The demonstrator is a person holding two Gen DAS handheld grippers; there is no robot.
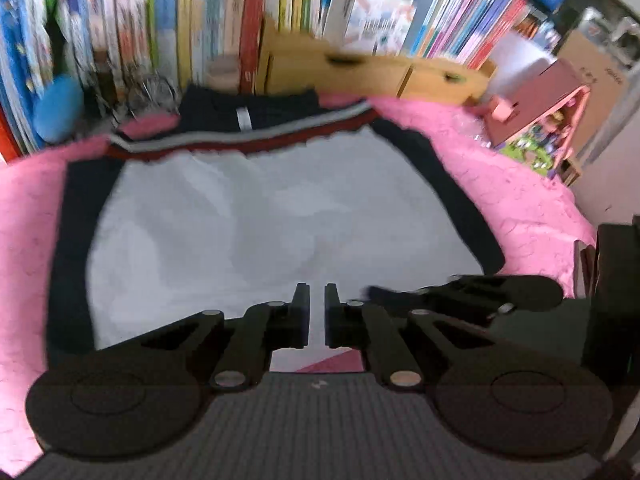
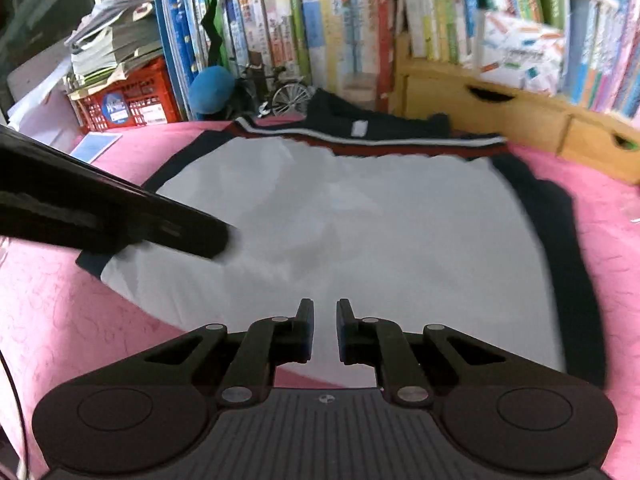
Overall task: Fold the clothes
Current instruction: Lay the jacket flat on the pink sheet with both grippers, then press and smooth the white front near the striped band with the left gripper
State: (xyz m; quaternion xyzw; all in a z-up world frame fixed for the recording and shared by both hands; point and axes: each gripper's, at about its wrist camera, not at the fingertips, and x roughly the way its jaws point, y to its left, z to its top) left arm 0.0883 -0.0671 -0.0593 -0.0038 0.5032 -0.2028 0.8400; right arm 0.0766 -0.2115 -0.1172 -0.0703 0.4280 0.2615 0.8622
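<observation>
Both black two-finger grippers, left and right, hovered over the near hem with fingers slightly apart, gripping nothing. White, navy-sleeved shirt lay flat across the pink-covered bench, collar toward the bookshelf.

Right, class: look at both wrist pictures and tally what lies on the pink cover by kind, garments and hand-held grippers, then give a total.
Garments: 2, the white shirt with navy sides and the folded navy garment behind it.
Hand-held grippers: 2, the left hand-held gripper and the right hand-held gripper.
Total: 4, all over the pink cover.
</observation>
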